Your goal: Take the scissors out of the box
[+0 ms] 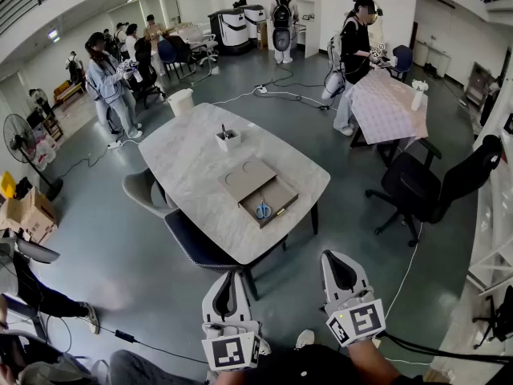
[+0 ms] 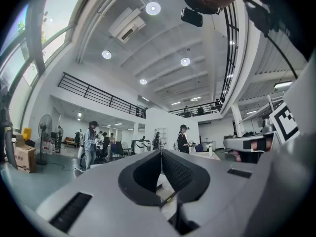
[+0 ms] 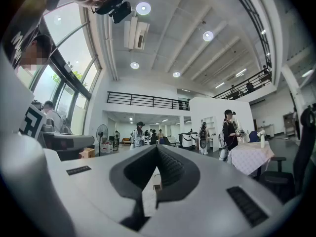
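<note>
Both pairs of jaws are pressed together with nothing between them. We hold the left gripper (image 1: 228, 281) and the right gripper (image 1: 337, 263) level, side by side, short of the marble table (image 1: 189, 167). The blue-handled scissors (image 1: 263, 209) lie inside the open box (image 1: 286, 191) near the table's closer edge. They are well apart from both grippers, out ahead and roughly midway between the two closed tips. A flat grey panel (image 1: 245, 176) touches the box's far side.
</note>
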Demonstrator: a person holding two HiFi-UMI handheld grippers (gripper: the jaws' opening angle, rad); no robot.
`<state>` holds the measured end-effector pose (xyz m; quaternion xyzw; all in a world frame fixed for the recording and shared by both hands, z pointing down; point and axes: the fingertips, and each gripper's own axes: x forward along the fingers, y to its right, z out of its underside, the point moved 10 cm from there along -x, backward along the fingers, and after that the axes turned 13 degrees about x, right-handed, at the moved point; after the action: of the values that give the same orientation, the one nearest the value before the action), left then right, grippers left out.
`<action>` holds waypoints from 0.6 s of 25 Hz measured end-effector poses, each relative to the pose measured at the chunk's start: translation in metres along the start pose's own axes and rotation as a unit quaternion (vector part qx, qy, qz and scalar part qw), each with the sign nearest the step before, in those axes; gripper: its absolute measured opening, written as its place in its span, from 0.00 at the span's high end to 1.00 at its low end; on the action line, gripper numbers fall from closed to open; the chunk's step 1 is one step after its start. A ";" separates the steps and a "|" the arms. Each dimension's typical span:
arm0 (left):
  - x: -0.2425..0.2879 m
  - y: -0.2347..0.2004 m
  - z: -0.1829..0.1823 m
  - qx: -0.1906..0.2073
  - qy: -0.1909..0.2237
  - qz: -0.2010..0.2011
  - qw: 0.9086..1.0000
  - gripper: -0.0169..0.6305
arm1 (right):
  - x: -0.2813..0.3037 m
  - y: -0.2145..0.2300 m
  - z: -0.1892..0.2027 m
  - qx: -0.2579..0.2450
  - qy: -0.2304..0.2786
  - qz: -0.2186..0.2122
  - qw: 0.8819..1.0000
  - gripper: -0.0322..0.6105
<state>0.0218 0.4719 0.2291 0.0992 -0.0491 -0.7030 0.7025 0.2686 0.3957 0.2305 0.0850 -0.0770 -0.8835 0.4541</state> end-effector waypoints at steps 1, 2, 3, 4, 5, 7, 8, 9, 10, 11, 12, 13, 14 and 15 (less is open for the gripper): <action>0.000 -0.001 -0.001 0.000 0.000 0.001 1.000 0.95 | 0.001 -0.001 -0.001 0.000 0.000 0.000 1.000 0.96; 0.000 -0.002 -0.001 0.000 0.000 0.001 1.000 0.95 | 0.001 -0.002 -0.001 0.000 -0.001 0.001 1.000 0.96; 0.001 -0.003 -0.002 0.000 0.000 0.001 1.000 0.95 | 0.002 -0.003 -0.002 0.000 -0.002 0.001 1.000 0.96; 0.001 -0.004 -0.003 0.000 0.000 0.002 1.000 0.95 | 0.003 -0.004 -0.003 0.000 -0.003 0.000 1.000 0.96; 0.001 -0.005 -0.003 0.000 0.000 0.002 1.000 0.95 | 0.004 -0.005 -0.003 0.000 -0.004 -0.001 1.000 0.96; 0.002 -0.006 -0.002 0.000 0.000 0.002 1.000 0.95 | 0.005 -0.006 -0.002 0.000 -0.005 -0.002 1.000 0.96; 0.002 -0.006 -0.001 -0.001 0.000 0.003 1.000 0.95 | 0.006 -0.006 -0.001 -0.001 -0.005 -0.002 1.000 0.96; 0.002 -0.006 0.001 -0.001 0.000 0.003 1.000 0.95 | 0.006 -0.006 0.000 -0.001 -0.006 -0.003 1.000 0.96; 0.003 -0.006 0.001 -0.002 0.000 0.003 1.000 0.95 | 0.007 -0.007 0.000 -0.001 -0.007 -0.003 1.000 0.96; 0.004 -0.006 0.002 -0.002 0.000 0.003 1.000 0.95 | 0.007 -0.007 0.001 -0.002 -0.007 -0.003 1.000 0.96; 0.005 -0.006 0.003 -0.003 -0.001 0.003 1.000 0.95 | 0.008 -0.006 0.001 -0.003 -0.008 -0.002 1.000 0.96; 0.005 -0.006 0.003 -0.003 -0.001 0.003 1.000 0.95 | 0.009 -0.006 0.002 -0.003 -0.009 -0.003 1.000 0.96; 0.006 -0.006 0.003 -0.003 -0.001 0.004 1.000 0.95 | 0.009 -0.006 0.001 -0.004 -0.010 -0.004 1.000 0.96; 0.006 -0.006 0.002 -0.003 -0.001 0.004 1.000 0.95 | 0.008 -0.006 0.000 -0.005 -0.008 -0.004 1.000 0.96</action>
<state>0.0160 0.4657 0.2296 0.0965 -0.0478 -0.7001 0.7058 0.2587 0.3927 0.2290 0.0760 -0.0754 -0.8864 0.4503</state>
